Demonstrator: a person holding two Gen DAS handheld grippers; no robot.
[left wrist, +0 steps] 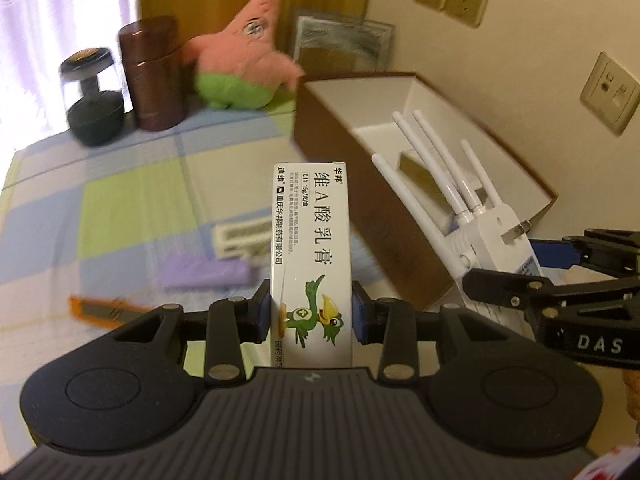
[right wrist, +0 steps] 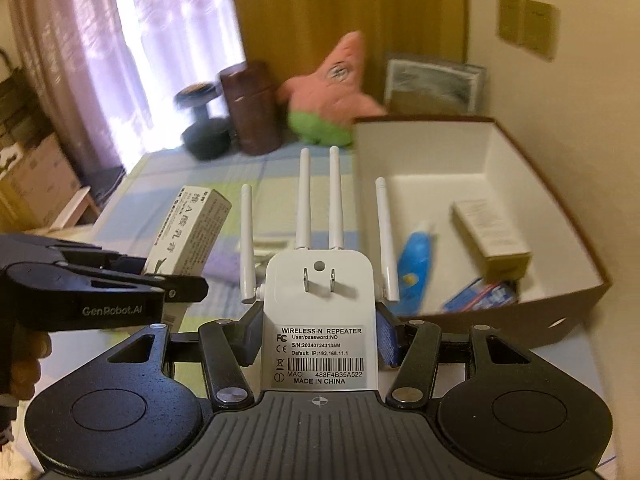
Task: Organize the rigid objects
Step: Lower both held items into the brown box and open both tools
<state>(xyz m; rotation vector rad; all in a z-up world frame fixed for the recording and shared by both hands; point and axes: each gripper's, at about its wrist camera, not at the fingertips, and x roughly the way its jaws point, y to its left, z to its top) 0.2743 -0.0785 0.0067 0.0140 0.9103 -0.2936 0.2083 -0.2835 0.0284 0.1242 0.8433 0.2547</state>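
Note:
My left gripper (left wrist: pixel 312 316) is shut on a white medicine carton (left wrist: pixel 310 240) with a green bird print, held up above the checked cloth. My right gripper (right wrist: pixel 320 332) is shut on a white wireless repeater (right wrist: pixel 320 300) whose antennas point forward. Ahead and to the right stands an open brown box (right wrist: pixel 560 308) with a white inside. It holds a blue tube (right wrist: pixel 414 268), a beige carton (right wrist: pixel 492 236) and a blue and red packet (right wrist: pixel 480 296). The two grippers are side by side, the left gripper (right wrist: pixel 160 276) to the left of the repeater (left wrist: pixel 492 236).
A purple item (left wrist: pixel 204 272), a white ribbed item (left wrist: pixel 240 236) and an orange item (left wrist: pixel 104 310) lie on the cloth. At the back stand a dark dumbbell-shaped thing (left wrist: pixel 94 100), a brown canister (left wrist: pixel 154 72), a pink plush star (left wrist: pixel 248 56) and a picture frame (left wrist: pixel 344 40). A wall runs on the right.

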